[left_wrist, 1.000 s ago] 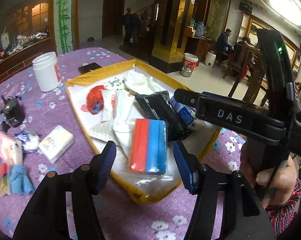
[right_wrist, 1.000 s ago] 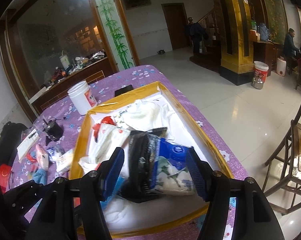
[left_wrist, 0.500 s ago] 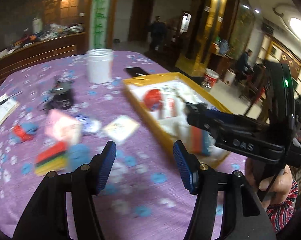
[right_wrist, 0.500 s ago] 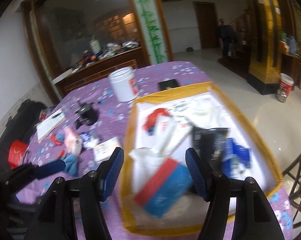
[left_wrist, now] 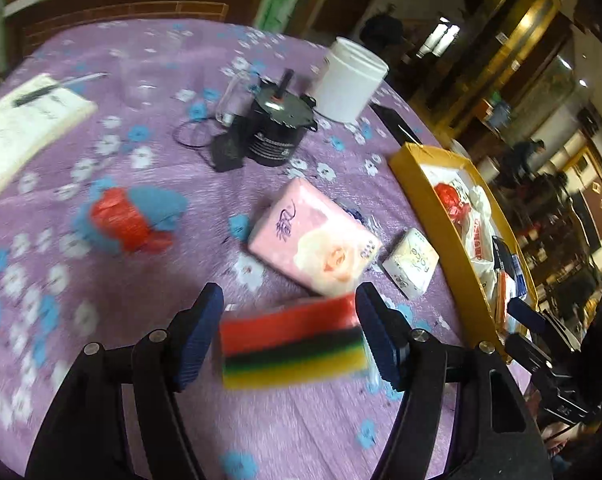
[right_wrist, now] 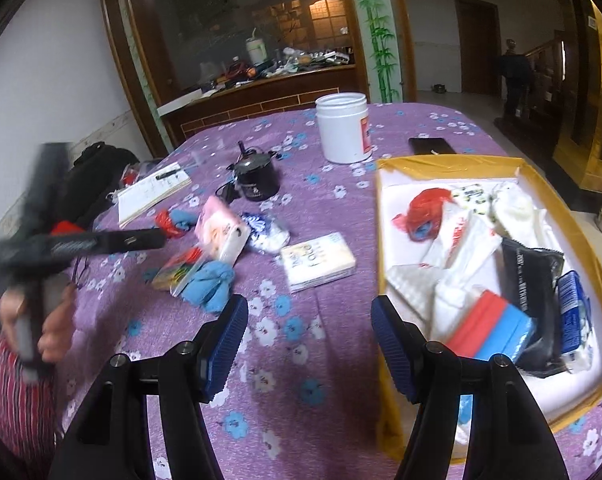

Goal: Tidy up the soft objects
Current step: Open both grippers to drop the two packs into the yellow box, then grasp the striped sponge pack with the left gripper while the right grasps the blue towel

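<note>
My left gripper [left_wrist: 289, 338] is open, its jaws on either side of a striped red, black, green and yellow sponge pack [left_wrist: 293, 346] lying on the purple cloth, not touching it. A pink tissue pack [left_wrist: 315, 236], a small white tissue pack [left_wrist: 411, 262] and a red-and-blue bundle [left_wrist: 131, 218] lie beyond. My right gripper [right_wrist: 307, 346] is open and empty, above the cloth beside the yellow-rimmed tray [right_wrist: 453, 162], which holds a red-and-blue sponge [right_wrist: 493, 330], bags and packs. The left gripper shows blurred in the right wrist view [right_wrist: 77, 244].
A white tub [right_wrist: 343, 128], a black round device [right_wrist: 257, 176] with a cable, a notebook [right_wrist: 153, 192], a phone [right_wrist: 431, 145] and a blue cloth [right_wrist: 211, 284] lie on the table. A glass cup [left_wrist: 231, 100] stands by the device.
The left gripper swung left from above the tray to the loose items and now brackets the striped sponge pack. The right gripper drew back and left off the tray. Both stayed open.
</note>
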Tool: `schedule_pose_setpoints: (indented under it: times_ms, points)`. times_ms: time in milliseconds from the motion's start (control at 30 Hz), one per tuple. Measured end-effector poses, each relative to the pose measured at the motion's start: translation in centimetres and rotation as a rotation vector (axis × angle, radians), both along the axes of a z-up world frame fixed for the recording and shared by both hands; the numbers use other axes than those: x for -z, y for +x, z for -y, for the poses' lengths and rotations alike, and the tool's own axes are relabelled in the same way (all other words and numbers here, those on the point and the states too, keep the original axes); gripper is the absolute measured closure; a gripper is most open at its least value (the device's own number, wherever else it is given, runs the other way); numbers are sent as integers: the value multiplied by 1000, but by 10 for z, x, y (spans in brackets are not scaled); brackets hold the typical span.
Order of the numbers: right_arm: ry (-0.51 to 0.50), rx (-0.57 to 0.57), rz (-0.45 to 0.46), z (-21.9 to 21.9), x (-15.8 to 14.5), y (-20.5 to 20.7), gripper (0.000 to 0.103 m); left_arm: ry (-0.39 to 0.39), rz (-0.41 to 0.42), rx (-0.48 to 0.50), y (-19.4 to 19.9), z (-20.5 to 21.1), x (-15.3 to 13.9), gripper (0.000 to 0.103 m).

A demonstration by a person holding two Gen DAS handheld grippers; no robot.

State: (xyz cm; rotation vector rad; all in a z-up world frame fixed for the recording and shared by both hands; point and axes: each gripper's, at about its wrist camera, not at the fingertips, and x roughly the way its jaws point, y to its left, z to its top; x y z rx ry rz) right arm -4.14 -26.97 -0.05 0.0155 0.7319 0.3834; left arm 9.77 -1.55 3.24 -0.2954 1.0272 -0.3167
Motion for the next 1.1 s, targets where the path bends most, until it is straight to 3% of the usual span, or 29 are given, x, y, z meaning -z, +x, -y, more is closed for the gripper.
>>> schedule_pose_setpoints:
  times_ms: [133, 267, 333, 467, 567, 633, 800, 867, 900, 933, 1000, 1100]
  points:
    - [-3, -5, -1, -2, 1, -1, 37, -56, -52, 81, -4, 7, 11, 36]
    - [-1, -5, -3, 0, 2, -1, 37, -76, -63, 175, -39, 12, 7, 30]
    - [1, -5, -7, 1, 3, 0, 37, -39, -70, 231, -60, 21, 9, 30]
    - [14, -9, -18, 3, 4, 1, 37, 157, -10, 316, -99, 48, 13, 30]
    - [12, -16, -22, 0, 5, 1, 37, 245, 49, 300, -108, 61, 9, 30]
    - [4, -22, -18, -4, 4, 1, 37, 263, 79, 270, -101, 64, 6, 30]
    - [-16, -34, -14, -12, 4, 2, 37, 306, 42, 210, -74, 74, 19, 31]
    - [-21, -37, -19, -14, 6, 4, 37, 328, 29, 194, -76, 72, 22, 52]
    - [-22, -41, -21, -16, 6, 5, 37, 331, 45, 183, -78, 70, 20, 54]
    - [-26, -47, -24, -18, 6, 7, 37, 312, 48, 173, -80, 65, 17, 63]
    - [-35, -53, -25, -22, 6, 9, 37, 292, 61, 121, -85, 53, 10, 64]
    - [-49, -77, -30, -35, 7, 14, 37, 301, 151, -5, -93, 35, -5, 64]
